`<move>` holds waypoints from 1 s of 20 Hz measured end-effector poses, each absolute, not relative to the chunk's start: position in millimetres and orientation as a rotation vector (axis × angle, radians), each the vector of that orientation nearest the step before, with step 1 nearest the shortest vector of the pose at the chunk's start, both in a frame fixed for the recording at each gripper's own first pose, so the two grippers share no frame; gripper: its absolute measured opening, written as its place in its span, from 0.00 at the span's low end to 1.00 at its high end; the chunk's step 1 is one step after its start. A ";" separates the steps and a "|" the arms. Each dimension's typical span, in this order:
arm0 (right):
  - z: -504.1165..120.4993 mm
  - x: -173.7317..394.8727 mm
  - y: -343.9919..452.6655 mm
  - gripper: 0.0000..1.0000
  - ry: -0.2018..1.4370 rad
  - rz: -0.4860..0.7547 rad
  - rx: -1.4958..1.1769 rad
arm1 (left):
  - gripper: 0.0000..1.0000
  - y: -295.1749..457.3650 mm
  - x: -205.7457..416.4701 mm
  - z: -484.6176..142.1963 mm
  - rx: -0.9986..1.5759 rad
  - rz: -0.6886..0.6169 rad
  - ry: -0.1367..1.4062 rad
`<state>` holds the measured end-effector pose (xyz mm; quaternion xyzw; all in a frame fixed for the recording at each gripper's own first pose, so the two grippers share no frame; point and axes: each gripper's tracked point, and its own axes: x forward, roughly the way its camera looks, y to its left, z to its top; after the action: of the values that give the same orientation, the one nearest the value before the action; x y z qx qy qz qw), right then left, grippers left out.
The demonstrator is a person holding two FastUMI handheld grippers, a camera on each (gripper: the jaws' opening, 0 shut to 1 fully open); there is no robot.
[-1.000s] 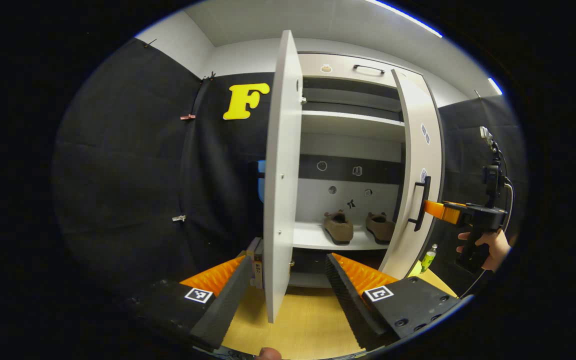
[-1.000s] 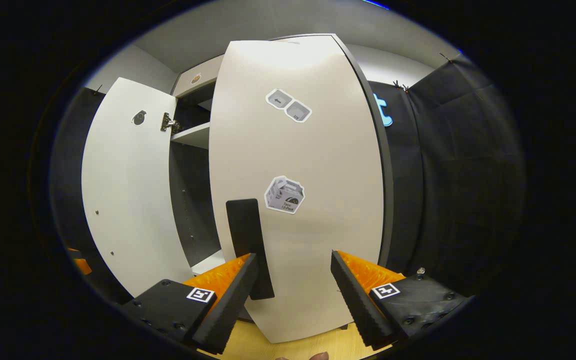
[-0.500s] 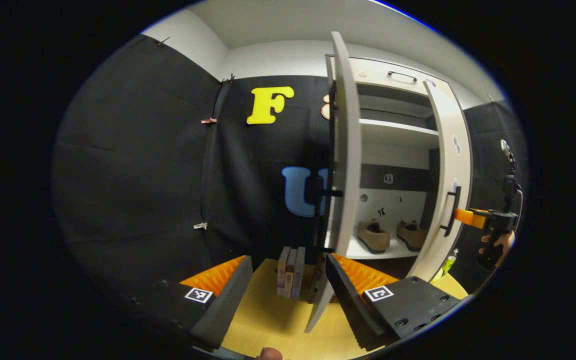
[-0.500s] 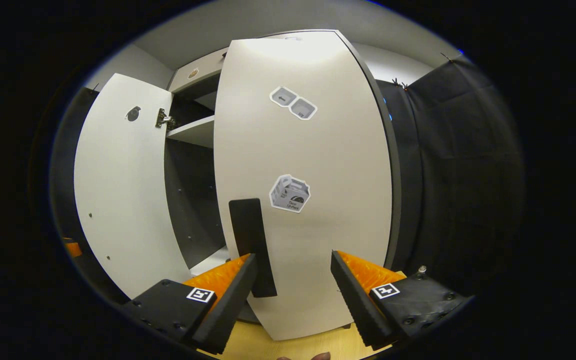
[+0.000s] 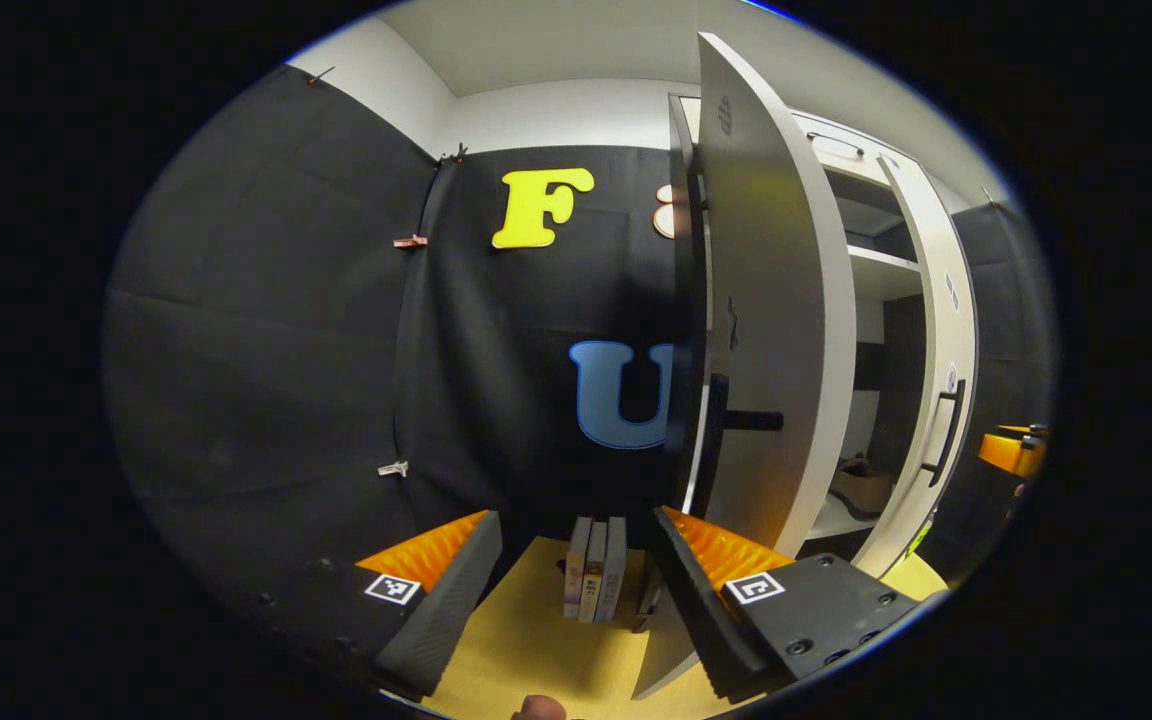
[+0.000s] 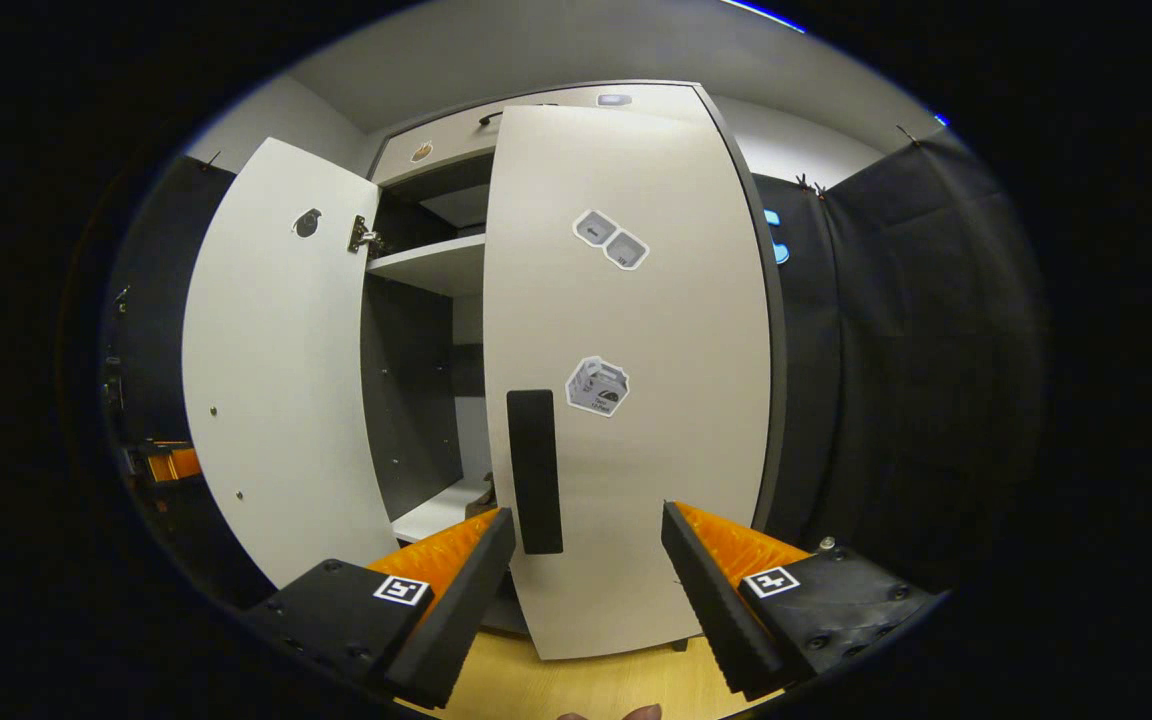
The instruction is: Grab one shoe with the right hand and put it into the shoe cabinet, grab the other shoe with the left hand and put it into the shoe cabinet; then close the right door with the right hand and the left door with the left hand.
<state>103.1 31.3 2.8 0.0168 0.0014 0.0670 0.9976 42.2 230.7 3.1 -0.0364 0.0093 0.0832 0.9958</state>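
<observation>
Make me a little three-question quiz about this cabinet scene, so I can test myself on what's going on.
1. True or false: both cabinet doors are fully shut.
2. What stands on the wooden surface left of the cabinet? A) books B) a kettle C) a lamp
3. Are the right tongs open or shut?

Key:
1. False: the left door and right door both stand ajar.
2. A: the books.
3. Open: the right tongs face the right door near its handle, gripping nothing.

Shoe [image 5: 861, 487] on cabinet shelf [image 5: 831, 520] between both doors (ajar), books [image 5: 596, 568] left of cabinet
</observation>
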 end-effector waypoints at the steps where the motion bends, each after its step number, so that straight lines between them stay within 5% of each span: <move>1: 2.2 100.8 31.1 0.98 0.004 0.136 0.025 | 0.95 230.1 38.9 4.4 -0.068 0.169 0.013; 15: 3.7 84.0 2.0 0.98 0.011 0.117 0.078 | 0.89 121.9 43.7 7.1 -0.061 -0.006 0.034; 20: 4.0 79.3 -13.4 0.98 0.011 0.101 0.087 | 0.94 75.3 56.0 8.4 -0.065 -0.075 0.035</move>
<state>79.3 -13.4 4.0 0.0436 0.0054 0.0504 0.9978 56.0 75.3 8.4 -0.0326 0.0177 -0.0375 0.9986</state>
